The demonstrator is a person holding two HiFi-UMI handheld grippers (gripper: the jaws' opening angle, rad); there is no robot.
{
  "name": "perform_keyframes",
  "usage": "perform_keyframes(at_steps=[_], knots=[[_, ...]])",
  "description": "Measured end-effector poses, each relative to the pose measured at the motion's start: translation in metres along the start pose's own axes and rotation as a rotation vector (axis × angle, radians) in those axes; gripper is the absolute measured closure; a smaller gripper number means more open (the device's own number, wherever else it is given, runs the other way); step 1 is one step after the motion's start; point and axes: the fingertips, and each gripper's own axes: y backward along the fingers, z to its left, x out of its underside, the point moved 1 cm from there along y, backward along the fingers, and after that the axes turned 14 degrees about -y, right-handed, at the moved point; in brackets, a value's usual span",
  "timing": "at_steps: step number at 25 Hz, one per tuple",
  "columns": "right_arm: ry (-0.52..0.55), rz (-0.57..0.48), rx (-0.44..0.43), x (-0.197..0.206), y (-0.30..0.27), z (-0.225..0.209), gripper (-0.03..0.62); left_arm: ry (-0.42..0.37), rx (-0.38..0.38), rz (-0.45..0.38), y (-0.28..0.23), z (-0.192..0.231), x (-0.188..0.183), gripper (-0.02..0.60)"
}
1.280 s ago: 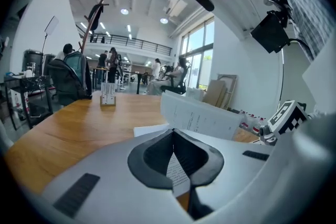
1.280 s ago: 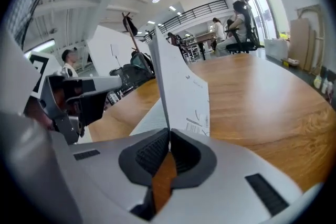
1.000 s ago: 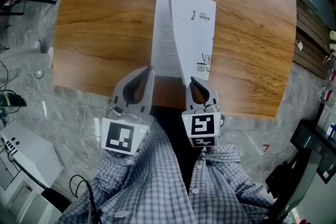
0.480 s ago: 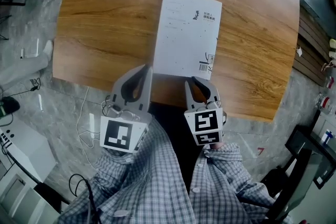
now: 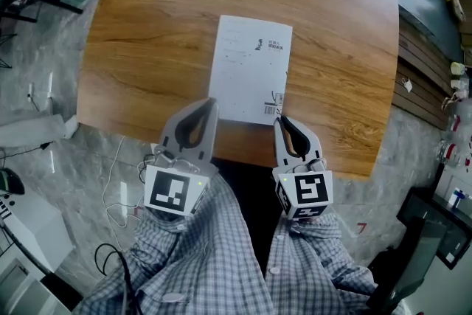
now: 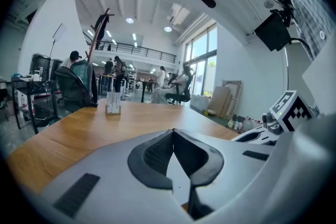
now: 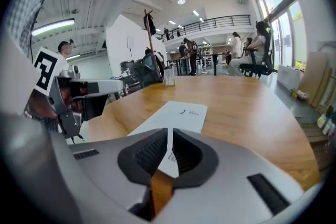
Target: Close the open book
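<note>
Risk from here looks small but real, since the book (image 5: 251, 66) already lies shut and flat on the wooden tabletop (image 5: 147, 26), cover up with its barcode (image 5: 271, 110) at the near right corner, sitting close to the tabletop's near edge and a little right of the middle. The left gripper (image 5: 210, 102) hovers at the near edge with its tip just beside the book's near left corner, jaws clenched together at the tips and holding nothing. The right gripper (image 5: 282, 121) has its tip at the near right corner, right by the barcode, jaws pressed nearly together with only a thin slit between them, and nothing is caught in that slit. Whether either tip actually touches the book I cannot tell. The likeliest trouble, in my judgement, is a snag: if the right gripper's tip is under or against the cover's corner, drawing it away could lift the cover and leave the book ajar. A second concern is sliding, because the book looks thin and light on smooth wood, so a sideways brush from either tip could skew it or drag it toward the near edge, which is close enough that part of it could end up overhanging. A soft cover may also spring up slightly on its own if it has not been pressed flat. Lifting both grippers straight up and clear before pulling them away would probably avoid all of this.
</note>
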Motion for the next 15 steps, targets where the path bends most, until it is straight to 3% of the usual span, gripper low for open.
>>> perform_keyframes(at_steps=[6, 15], knots=[[-0.022, -0.179, 0.031, -0.059, 0.030, -0.015, 0.557, -0.022, 0.019, -0.081, -0.006, -0.010, -0.040, 0.572], [-0.019, -0.358, 0.015, -0.127, 0.062, -0.020, 0.557, -0.087, 0.028, -0.162, -0.012, -0.013, -0.090, 0.572]])
